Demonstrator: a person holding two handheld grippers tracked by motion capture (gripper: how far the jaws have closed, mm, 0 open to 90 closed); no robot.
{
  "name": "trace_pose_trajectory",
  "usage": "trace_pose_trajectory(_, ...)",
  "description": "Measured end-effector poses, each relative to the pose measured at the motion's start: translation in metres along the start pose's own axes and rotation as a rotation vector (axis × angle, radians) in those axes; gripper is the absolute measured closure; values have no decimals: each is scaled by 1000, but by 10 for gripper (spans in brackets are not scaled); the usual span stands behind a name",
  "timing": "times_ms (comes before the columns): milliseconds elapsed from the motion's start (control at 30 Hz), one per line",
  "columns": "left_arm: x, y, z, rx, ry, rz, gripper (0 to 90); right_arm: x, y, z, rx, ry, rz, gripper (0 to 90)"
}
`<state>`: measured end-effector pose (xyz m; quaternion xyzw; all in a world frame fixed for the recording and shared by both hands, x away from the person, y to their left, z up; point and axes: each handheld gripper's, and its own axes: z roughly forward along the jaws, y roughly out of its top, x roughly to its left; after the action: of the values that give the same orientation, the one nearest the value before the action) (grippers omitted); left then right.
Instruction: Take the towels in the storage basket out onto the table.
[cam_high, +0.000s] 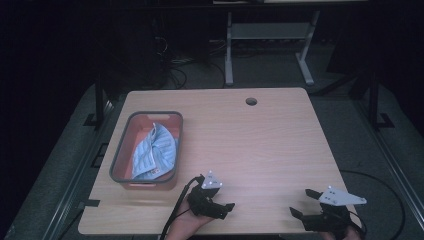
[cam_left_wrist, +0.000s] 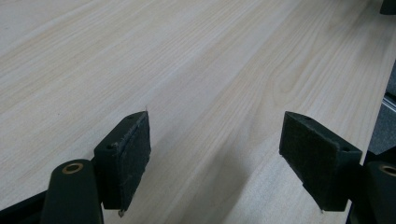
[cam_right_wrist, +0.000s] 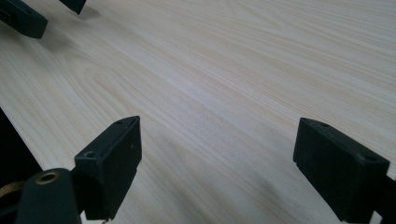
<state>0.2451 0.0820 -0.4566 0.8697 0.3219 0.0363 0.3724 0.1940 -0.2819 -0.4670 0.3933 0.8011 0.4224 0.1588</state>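
Both grippers, left (cam_high: 220, 204) and right (cam_high: 306, 204), hover with fingers released and empty, near the pale wooden surface's (cam_high: 260, 145) front edge. Beyond the left gripper, the blue striped cloth (cam_high: 155, 155) sits in the grey-rimmed orange plastic bin (cam_high: 117, 157); a low reach could clip its rim.

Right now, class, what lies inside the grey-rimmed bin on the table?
Inside the bin lies a crumpled light-blue striped cloth, leaning toward the right wall. Bare orange floor shows at its left. Whatever is under the cloth is covered.
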Motion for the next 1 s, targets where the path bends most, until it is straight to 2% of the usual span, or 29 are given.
trace_pose_trajectory(367,3,5,0,-6,7,-11,248,1,1,0,1,6,-5,147)
trace_pose_trajectory(567,5,17,-3,1,10,9,241,0,1,1,-1,5,-3,145)
trace_pose_trajectory(767,8,28,-8,-7,8,2,231,2,3,2,3,4,-11,144)
trace_pose_trajectory(1000,10,44,-8,16,0,25,225,0,3,3,5,2,-6,144)
